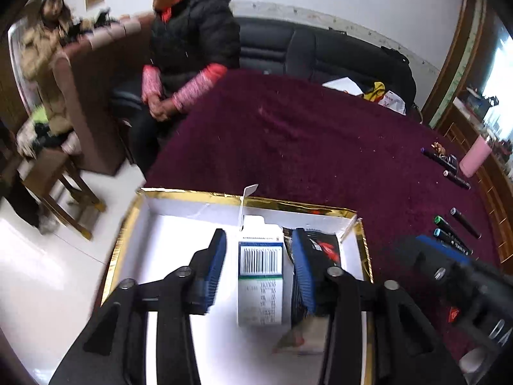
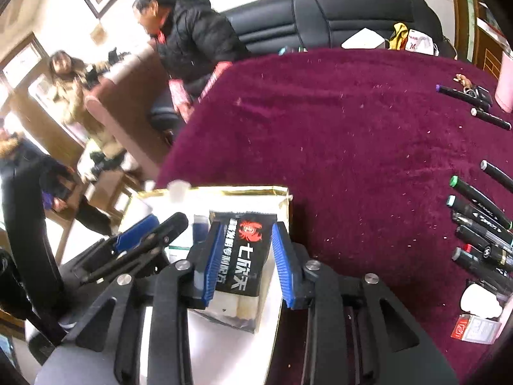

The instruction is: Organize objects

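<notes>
A white box with a gold rim (image 1: 192, 196) sits at the near left edge of the purple table. Inside it lie a white medicine carton with a barcode (image 1: 260, 276) and a black snack packet with a red crab logo (image 2: 245, 253). My left gripper (image 1: 259, 250) is open over the box, its fingers on either side of the carton without touching it. My right gripper (image 2: 247, 253) is open with its blue pads either side of the black packet, which lies in the box. The packet also shows in the left wrist view (image 1: 320, 247).
Several markers (image 2: 481, 221) lie on the purple tablecloth (image 2: 336, 128) at the right, with a small red and white box (image 2: 474, 329), a white cap and a pink cup (image 1: 474, 160). People sit beyond the table's left edge. A black sofa stands at the back.
</notes>
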Action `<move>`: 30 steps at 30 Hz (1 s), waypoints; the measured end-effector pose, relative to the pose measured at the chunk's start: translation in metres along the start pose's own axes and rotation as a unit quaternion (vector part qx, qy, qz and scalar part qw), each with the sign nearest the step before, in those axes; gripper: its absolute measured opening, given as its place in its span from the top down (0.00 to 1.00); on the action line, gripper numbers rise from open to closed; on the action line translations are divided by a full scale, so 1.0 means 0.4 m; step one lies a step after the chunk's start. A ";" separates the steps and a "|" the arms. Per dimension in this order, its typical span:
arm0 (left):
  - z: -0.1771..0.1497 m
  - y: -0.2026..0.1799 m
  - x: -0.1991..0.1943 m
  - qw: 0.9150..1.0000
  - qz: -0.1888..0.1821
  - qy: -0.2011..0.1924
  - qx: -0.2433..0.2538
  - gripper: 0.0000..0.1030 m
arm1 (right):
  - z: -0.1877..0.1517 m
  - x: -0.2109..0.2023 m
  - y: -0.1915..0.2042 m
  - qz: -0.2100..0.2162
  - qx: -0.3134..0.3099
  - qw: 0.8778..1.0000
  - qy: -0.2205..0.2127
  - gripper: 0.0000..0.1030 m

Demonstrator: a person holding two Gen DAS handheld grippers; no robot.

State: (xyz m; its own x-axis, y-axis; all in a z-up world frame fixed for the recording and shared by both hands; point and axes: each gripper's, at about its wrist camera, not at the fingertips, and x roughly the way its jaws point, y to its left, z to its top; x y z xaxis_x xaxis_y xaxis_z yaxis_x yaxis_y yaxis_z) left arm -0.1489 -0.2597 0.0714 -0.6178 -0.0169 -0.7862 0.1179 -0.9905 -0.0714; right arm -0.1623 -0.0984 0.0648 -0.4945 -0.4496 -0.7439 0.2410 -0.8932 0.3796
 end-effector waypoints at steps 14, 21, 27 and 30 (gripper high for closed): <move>-0.125 -0.254 -0.236 0.992 -0.008 -0.080 0.100 0.41 | -0.175 -0.366 -0.198 -0.070 0.006 0.987 -0.145 0.43; -0.198 -0.421 -0.286 0.982 -0.008 -0.099 0.162 0.41 | -0.308 -0.529 -0.313 -0.192 -0.009 0.951 -0.243 0.11; -0.242 -0.570 -0.245 0.976 -0.009 -0.079 0.203 0.41 | -0.360 -0.600 -0.492 -0.212 0.058 0.948 -0.232 0.11; -0.254 -0.641 -0.203 0.974 -0.022 -0.062 0.219 0.41 | -0.378 -0.633 -0.554 -0.223 0.072 0.945 -0.230 0.11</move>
State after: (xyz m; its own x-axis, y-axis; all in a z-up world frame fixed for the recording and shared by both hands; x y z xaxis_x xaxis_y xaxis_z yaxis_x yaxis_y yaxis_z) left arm -0.0497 0.0095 0.0912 -0.7065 0.0366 -0.7068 -0.2361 -0.9536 0.1866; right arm 0.0358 0.2119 0.0857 -0.8390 0.0513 -0.5417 -0.1757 -0.9678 0.1804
